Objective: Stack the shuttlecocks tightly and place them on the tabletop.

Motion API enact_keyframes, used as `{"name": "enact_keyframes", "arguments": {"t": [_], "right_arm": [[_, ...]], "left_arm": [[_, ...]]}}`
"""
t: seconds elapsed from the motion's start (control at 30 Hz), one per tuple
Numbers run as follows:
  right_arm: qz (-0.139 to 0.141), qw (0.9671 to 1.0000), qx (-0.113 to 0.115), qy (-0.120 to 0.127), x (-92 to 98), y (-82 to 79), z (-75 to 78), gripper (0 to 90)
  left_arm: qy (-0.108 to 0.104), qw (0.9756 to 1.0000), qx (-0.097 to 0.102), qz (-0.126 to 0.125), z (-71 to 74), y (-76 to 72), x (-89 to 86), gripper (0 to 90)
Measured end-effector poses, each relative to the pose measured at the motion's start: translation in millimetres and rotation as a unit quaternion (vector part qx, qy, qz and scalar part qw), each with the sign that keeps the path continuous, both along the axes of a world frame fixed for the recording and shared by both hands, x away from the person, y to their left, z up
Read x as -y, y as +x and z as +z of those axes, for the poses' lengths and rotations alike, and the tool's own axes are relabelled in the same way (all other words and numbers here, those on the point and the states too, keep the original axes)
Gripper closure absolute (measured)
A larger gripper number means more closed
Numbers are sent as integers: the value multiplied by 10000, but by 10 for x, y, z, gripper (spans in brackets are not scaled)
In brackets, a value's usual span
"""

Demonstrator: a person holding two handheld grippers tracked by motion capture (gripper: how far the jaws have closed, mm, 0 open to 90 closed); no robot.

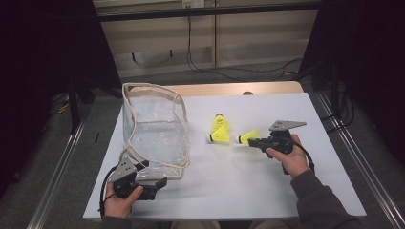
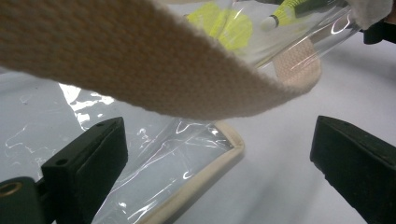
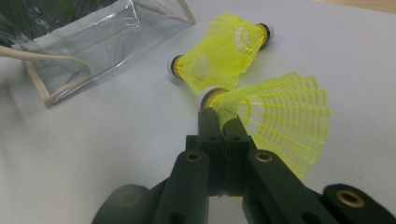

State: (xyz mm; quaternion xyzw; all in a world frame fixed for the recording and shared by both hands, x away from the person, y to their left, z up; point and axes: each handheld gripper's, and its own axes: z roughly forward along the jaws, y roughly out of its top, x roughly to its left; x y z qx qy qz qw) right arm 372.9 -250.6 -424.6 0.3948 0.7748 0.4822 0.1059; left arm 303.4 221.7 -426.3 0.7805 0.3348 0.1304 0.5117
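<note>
High view first: the right hand-held gripper (image 1: 257,141) sits out over the white tabletop (image 1: 248,191), jaws clamped tight on a yellow shuttlecock (image 1: 248,138) — skirt pinched between the black pads, cork end pointing left toward the others. Right gripper view confirms it: the jaws are pressed together on the mesh skirt (image 3: 280,116), the cork tip just past them. Two more shuttlecocks (image 1: 220,130) lie touching each other on the tabletop just beside the held one, between it and the clear bag (image 1: 155,129). That bag stands near the left side of the tabletop, transparent plastic with cream webbing trim, its mouth open to the top. Down at the near left corner, the left hand-held gripper (image 1: 155,183) rests by the bag's bottom edge — jaws spread wide, nothing gripped. Left gripper view shows the cream strap (image 2: 140,60) arching above the parted jaws, and the bag's trimmed corner (image 2: 219,154) lying between them, untouched.
</note>
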Motion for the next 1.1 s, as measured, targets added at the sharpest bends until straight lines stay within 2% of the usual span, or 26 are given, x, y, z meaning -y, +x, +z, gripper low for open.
{"name": "enact_keyframes", "arguments": {"t": [0.37, 1.1], "right_arm": [[0, 10000, 49, -38, -42, 52, 43, 896], [-127, 9999, 43, 15, -57, 145, 3, 896]], "left_arm": [[5, 10000, -9, -5, 2, 0, -3, 40], [-17, 10000, -23, -13, 0, 0, -5, 40]]}}
